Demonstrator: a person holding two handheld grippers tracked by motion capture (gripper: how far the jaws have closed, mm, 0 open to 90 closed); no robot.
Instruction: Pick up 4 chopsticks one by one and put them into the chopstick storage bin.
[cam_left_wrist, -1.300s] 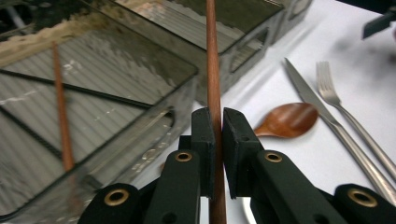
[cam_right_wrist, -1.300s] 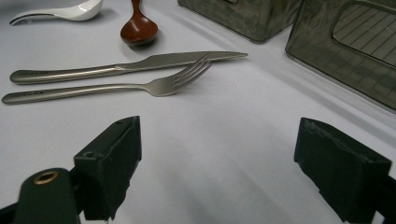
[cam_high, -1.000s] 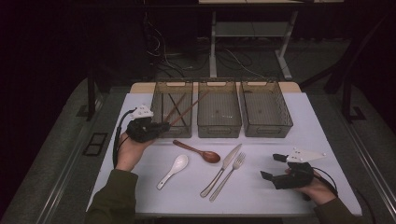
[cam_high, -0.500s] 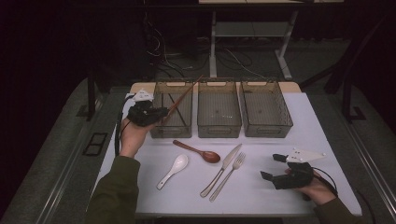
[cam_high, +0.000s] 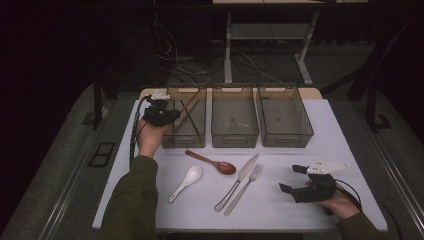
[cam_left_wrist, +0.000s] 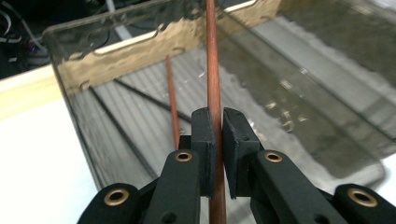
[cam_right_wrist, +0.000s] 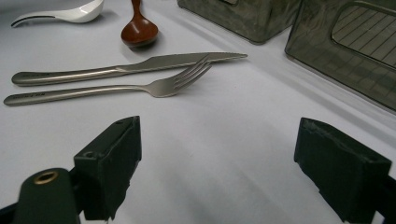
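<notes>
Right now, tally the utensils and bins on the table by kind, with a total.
Reddish-brown wooden chopsticks: 2
Dark brown wooden spoon: 1
White ceramic soup spoon: 1
Steel table knife: 1
Steel fork: 1
Smoky clear plastic bins: 3
Total: 9

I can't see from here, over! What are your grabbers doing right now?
Left gripper shut on brown chopstick, over the left bin. Second chopstick lies inside. Right gripper open, idle on the table. Nothing blocking.
</notes>
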